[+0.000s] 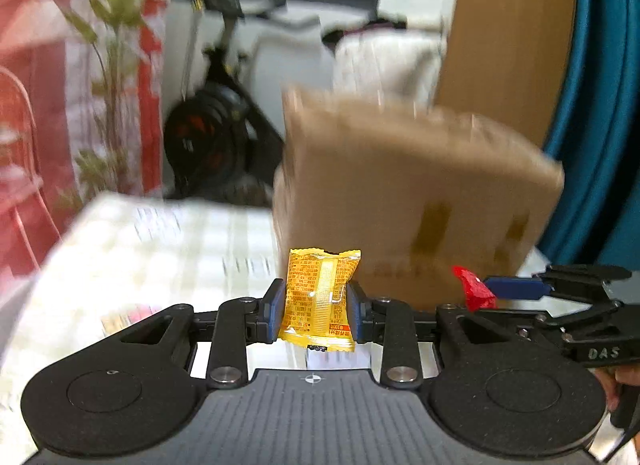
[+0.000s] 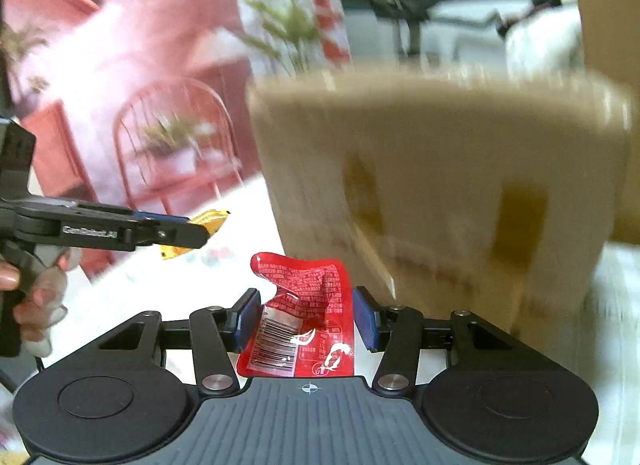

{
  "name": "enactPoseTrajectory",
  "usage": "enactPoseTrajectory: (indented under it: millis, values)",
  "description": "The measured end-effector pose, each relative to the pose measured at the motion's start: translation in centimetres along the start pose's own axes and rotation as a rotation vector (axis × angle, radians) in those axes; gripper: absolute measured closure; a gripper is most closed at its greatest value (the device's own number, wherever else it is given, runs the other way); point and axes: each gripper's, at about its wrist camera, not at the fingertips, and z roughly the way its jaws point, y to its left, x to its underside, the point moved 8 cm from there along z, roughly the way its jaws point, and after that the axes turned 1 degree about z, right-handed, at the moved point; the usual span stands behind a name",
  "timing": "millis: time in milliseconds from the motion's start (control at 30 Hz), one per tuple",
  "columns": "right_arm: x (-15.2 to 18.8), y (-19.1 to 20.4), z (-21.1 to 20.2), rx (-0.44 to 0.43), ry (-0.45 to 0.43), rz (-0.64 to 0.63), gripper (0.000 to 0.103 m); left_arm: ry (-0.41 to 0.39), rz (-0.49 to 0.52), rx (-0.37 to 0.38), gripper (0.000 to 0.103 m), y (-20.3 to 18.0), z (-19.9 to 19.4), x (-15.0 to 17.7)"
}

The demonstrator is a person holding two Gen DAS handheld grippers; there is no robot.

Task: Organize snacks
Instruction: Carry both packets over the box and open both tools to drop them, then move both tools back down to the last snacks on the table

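Two packets ride clamped: left claw [image 1: 316,307] pinching the yellow sachet [image 1: 320,299], right claw [image 2: 306,317] the red pouch [image 2: 304,325]; each should clear the cardboard box [image 2: 440,193] rim before letting go.

"DAS" on the right claw [image 1: 486,289], "GenRobot.AI" on the left claw [image 2: 200,231], packet print unreadable

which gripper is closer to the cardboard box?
Right. The right gripper, holding the red packet, is just before the cardboard box; the left gripper sits further left with the yellow packet.
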Motion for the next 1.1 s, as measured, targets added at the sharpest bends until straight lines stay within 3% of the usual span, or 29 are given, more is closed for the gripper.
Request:
enactPoseTrajectory:
  millis: [233,433,667,767,833,1100]
  values:
    - [-9.6,-1.4,-4.3,0.029,-0.237,-0.015,0.056,-0.194,0.031,0.015,0.069,-2.0,-1.2,-8.6]
    - [-14.4,-7.8,-4.4,0.177,-0.258,0.022,0.056,-0.2,0.05,0.045,0.069,-4.5,3.0,-13.1]
    - [-12.6,-12.9,-2.3,0.279,-0.187,0.113,0.054,-0.092,0.063,0.045,0.067,-6.0,9.8,-13.9]
    - [-11.8,-13.8,-1.8,0.302,-0.165,0.125,0.05,-0.049,0.045,0.039,0.049,-6.0,11.7,-13.4]
    - [-11.4,-13.8,-2.2,0.316,-0.182,0.131,0.041,-0.045,0.027,0.032,0.045,-5.7,11.6,-13.2]
    - [-10.1,-13.3,-6.5,0.252,-0.222,0.132,0.041,-0.095,0.068,0.067,0.045,-7.4,6.4,-11.9]
